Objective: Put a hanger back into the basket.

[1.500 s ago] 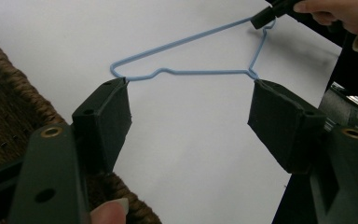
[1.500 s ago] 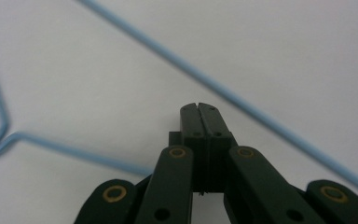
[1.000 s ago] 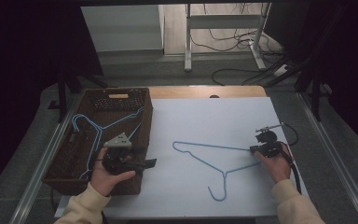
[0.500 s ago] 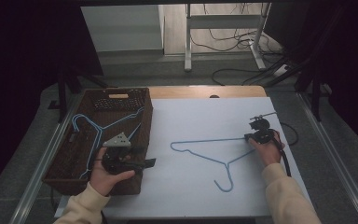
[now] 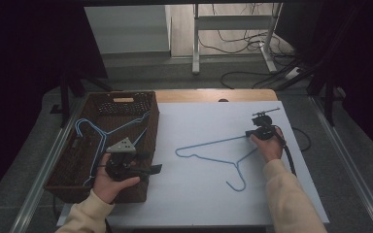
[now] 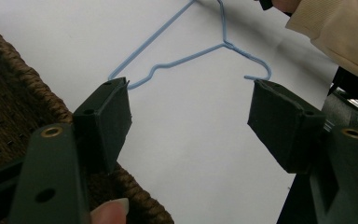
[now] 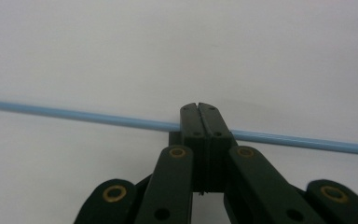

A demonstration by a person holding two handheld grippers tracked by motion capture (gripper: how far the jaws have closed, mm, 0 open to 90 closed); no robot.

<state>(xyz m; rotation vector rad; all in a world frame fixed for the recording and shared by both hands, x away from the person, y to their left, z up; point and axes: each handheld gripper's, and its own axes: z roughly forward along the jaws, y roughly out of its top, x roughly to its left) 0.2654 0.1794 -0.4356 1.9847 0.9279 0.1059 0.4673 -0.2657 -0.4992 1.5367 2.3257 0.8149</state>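
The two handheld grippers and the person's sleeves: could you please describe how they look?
Both grippers, the left gripper and the right gripper, are black, with flat black linkage bars dotted with brass-coloured rivets and blocky dark pads. The left one carries a grey three-cornered plate on top. A black cable trails from the right one. The person wears cream long sleeves.

In the right gripper view, the blue hanger (image 7: 74, 115) is cut off at both side edges, and its wire is hidden where the shut jaws cover it. In the high view, a second hanger (image 5: 97, 141) in the basket (image 5: 141, 104) is partly hidden behind the left gripper (image 5: 153, 169).
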